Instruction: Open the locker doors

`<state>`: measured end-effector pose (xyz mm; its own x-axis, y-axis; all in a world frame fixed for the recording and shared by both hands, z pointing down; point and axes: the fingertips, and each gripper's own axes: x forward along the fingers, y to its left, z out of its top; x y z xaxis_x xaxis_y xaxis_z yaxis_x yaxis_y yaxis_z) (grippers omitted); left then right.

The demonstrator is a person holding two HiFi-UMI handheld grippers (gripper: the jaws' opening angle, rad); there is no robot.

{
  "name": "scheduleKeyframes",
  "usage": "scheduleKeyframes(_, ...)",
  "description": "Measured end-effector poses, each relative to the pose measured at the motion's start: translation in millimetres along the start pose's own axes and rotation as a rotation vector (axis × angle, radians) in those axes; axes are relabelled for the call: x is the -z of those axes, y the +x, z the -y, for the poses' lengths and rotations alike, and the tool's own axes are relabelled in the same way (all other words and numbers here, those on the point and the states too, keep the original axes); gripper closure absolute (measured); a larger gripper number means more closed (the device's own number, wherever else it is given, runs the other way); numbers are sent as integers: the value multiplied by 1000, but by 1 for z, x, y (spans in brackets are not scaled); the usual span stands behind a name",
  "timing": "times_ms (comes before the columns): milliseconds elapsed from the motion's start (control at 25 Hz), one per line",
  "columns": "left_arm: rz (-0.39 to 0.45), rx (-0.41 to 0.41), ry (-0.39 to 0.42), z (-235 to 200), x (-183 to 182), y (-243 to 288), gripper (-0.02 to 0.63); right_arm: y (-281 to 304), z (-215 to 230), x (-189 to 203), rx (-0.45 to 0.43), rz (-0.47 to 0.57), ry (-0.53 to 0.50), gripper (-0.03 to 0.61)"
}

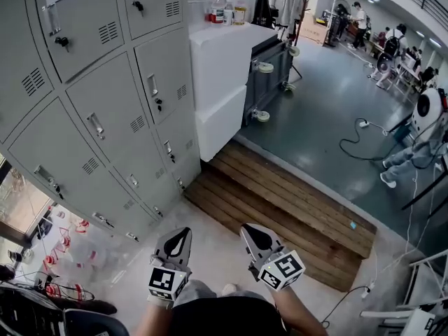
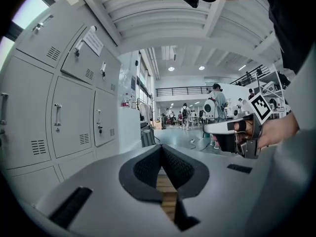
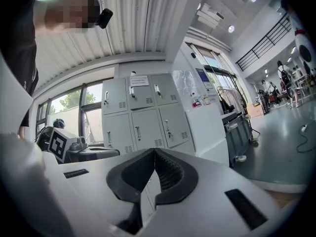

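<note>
Both bare forearms come up from 6 o'clock in the head view, side by side and low in front of the body. The left gripper (image 1: 180,234) points toward 12 o'clock. The right gripper (image 1: 249,231) is angled slightly toward 11 o'clock. Each carries a white marker cube (image 1: 166,282) printed with black squares at its rear.

In the left gripper view, the left gripper's (image 2: 161,146) jaws are pressed together at the tips with nothing between them. The dark pads (image 2: 183,168) have a fine ribbed grain and sit in a smooth pale grey shell. The right gripper's (image 3: 154,149) jaws are likewise together and empty, with the same ribbed black lining.

The lockers (image 1: 105,82) fill the head view from 9 to 12 o'clock, well apart from both grippers. They are flat grey sheet metal with every door shut. Each door has a small slotted vent and a slim metal handle (image 1: 96,126) with a lock below it. They appear at 9 o'clock in the left gripper view (image 2: 74,112) and at 12 o'clock in the right gripper view (image 3: 143,112).

A boxy white cabinet (image 1: 224,68) stands just beside the lockers at 12 o'clock, with bottles (image 1: 218,7) on top. A slatted brown wooden platform (image 1: 280,201) lies ahead of the grippers. A glossy grey-green floor (image 1: 329,89) stretches toward 2 o'clock.
</note>
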<state>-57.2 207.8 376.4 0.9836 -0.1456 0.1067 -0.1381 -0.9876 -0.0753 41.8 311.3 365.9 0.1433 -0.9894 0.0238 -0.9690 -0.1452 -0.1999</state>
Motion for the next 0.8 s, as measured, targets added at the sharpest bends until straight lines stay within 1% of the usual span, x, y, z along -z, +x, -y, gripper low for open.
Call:
scheduleKeyframes(160,-25,-3,24,-6,8,23,597,10,25,2,5,-4,29,551)
scheduleKeyframes(360,-28,-27,4,-38,13,60,597,50,50,6,-9,-19,31,551)
scheduleKeyframes(480,-31,-37,-4,-72,15,88,597,89,68,5,-8,-34,32,551)
scheduleKeyframes(560,-27,-32,6,-99,16,109,597,120,79,2,-14,-49,18,551)
scheduleKeyframes(680,-16,-24,-4,-142,11,138,597,173,95,-5,-24,-66,5,551)
scheduleKeyframes(800,-23,-15,9,-181,13,162,597,222,108,-8,-29,-83,-3,551)
